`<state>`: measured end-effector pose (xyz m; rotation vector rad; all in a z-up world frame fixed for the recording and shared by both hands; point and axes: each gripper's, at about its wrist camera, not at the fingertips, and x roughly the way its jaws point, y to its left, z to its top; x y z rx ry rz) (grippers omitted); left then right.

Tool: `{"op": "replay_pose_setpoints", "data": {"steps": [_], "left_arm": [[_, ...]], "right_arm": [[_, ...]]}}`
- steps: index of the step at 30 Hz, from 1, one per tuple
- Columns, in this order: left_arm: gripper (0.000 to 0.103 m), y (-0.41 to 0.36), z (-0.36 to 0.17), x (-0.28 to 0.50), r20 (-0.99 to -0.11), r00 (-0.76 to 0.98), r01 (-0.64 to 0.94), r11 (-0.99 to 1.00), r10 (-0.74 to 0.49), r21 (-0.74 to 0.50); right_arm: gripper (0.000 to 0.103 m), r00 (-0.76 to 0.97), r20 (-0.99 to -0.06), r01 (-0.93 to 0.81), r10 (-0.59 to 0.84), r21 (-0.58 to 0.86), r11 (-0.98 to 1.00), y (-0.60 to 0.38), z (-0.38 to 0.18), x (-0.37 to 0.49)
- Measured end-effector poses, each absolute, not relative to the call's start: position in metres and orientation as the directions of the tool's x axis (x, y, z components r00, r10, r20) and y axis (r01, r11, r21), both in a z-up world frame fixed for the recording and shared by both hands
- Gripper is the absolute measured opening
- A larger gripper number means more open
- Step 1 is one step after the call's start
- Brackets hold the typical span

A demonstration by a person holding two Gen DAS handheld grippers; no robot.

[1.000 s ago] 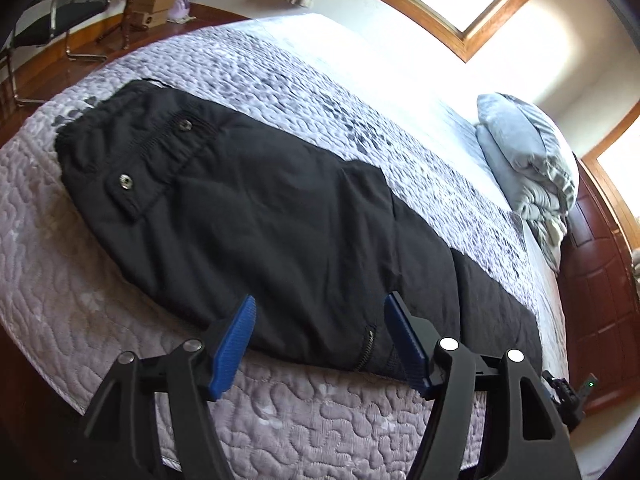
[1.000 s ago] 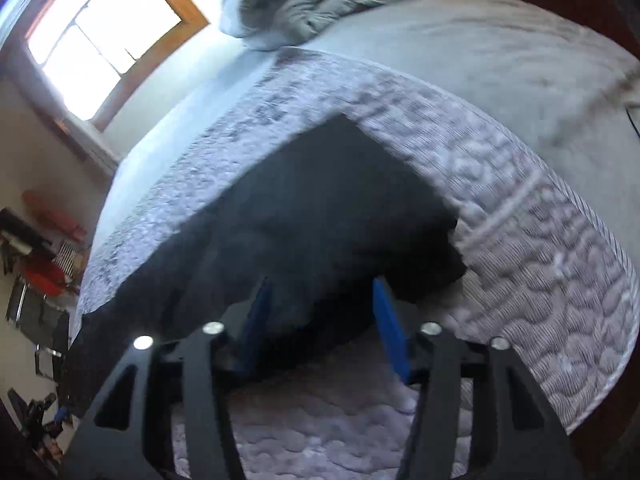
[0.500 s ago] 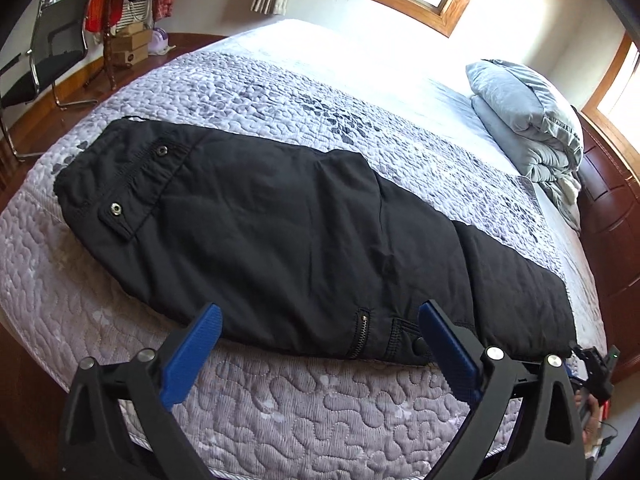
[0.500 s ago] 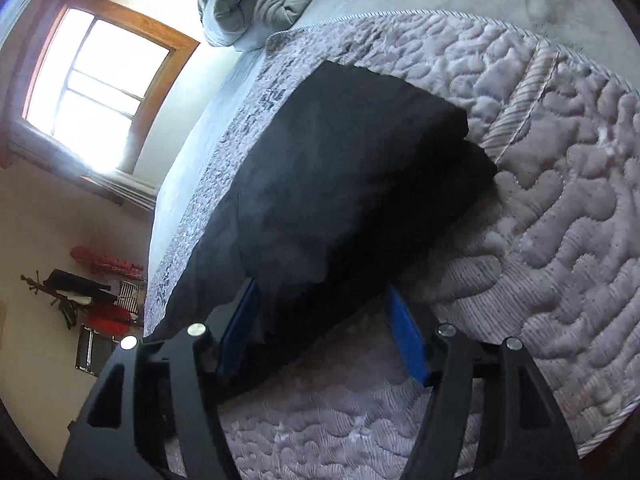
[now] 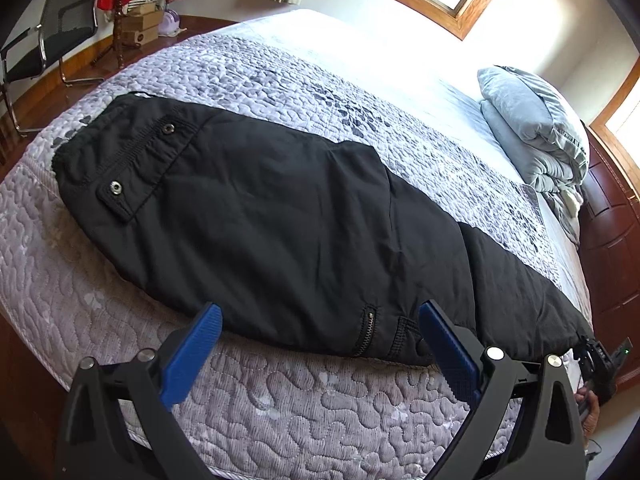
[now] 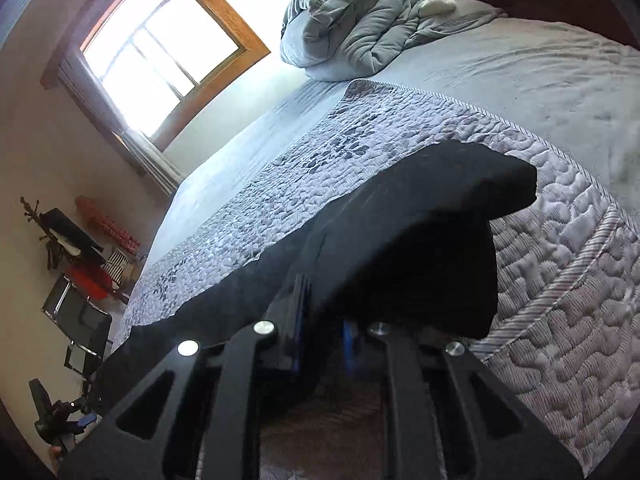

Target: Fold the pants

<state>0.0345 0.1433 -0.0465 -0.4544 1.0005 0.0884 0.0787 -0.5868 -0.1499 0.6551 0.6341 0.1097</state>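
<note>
Your right gripper (image 6: 320,320) is closing, its jaws pinching the hem of the pants (image 5: 280,216), which lifts off the quilt (image 5: 320,408). Your left gripper (image 5: 320,344) gapes wide, empty, poised at the pants' near edge. Pants lie flat lengthwise along the bed.

Black pants (image 5: 280,220) lie lengthwise along near side of my quilted bedspread (image 5: 280,408). Bare strip of quilt between pants and bed edge, free for my left gripper (image 5: 320,348), jaws wide, nothing between. Beyond pants: open quilt, then plain sheet, clear. Folded grey duvet (image 5: 532,128) blocks headboard end, well apart from pants. Office chair (image 5: 52,36) and boxes stand on floor past waistband end.
</note>
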Motion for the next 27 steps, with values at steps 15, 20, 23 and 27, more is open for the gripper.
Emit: {"op": "replay_pose_setpoints", "data": {"steps": [15,20,23,27], "left_arm": [[0.099,0.142,-0.054,0.035,-0.842,0.516,-0.272,0.903,-0.156,-0.334],[0.099,0.151,-0.053,0.033,-0.854,0.513,-0.296,0.916,-0.086,-0.27],[0.099,0.158,-0.052,0.031,-0.861,0.508,-0.315,0.924,-0.029,-0.217],[0.099,0.173,-0.049,0.028,-0.86,0.51,-0.338,0.921,0.008,-0.192]], "right_arm": [[0.056,0.726,-0.618,0.35,0.302,0.709,0.612,-0.629,-0.224,0.062],[0.04,0.741,-0.586,0.369,0.328,0.764,0.53,-0.638,-0.232,0.07],[0.024,0.749,-0.574,0.357,0.33,0.77,0.528,-0.639,-0.232,0.074],[0.018,0.752,-0.587,0.366,0.301,0.751,0.549,-0.635,-0.224,0.075]]}}
